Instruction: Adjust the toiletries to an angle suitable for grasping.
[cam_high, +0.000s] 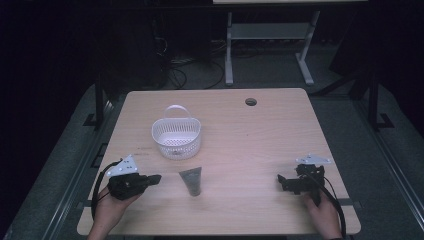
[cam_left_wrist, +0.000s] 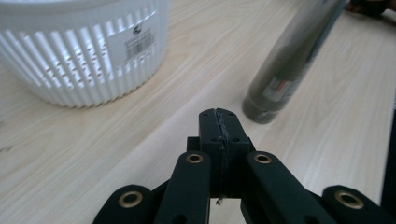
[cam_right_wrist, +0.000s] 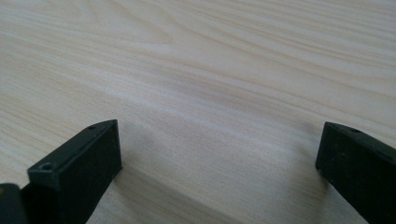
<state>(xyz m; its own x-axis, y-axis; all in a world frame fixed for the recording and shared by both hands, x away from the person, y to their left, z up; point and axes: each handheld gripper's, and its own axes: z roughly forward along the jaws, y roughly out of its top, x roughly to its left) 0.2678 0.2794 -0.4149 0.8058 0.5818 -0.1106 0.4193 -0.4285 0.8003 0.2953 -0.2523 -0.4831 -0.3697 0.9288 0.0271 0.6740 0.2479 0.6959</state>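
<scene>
A dark grey tube (cam_high: 192, 181) lies flat near the front middle of the wooden table (cam_high: 250, 140). Behind it, to the left, stands a white slatted basket (cam_high: 176, 136) with a handle. My left gripper (cam_high: 155, 178) rests at the front left, held by a hand, jaws shut and empty, tips pointing right toward the tube. In the left gripper view the tube (cam_left_wrist: 289, 60) lies ahead to the right and the basket (cam_left_wrist: 84, 46) ahead to the left of my shut gripper (cam_left_wrist: 219, 122). My right gripper (cam_high: 281, 180) sits at the front right, open (cam_right_wrist: 219, 154) over bare wood.
A round cable hole (cam_high: 251, 102) sits near the table's far edge. Beyond the table stand the white legs of a second desk (cam_high: 270, 35) and cables on the floor. Dark rails run along both sides of the table.
</scene>
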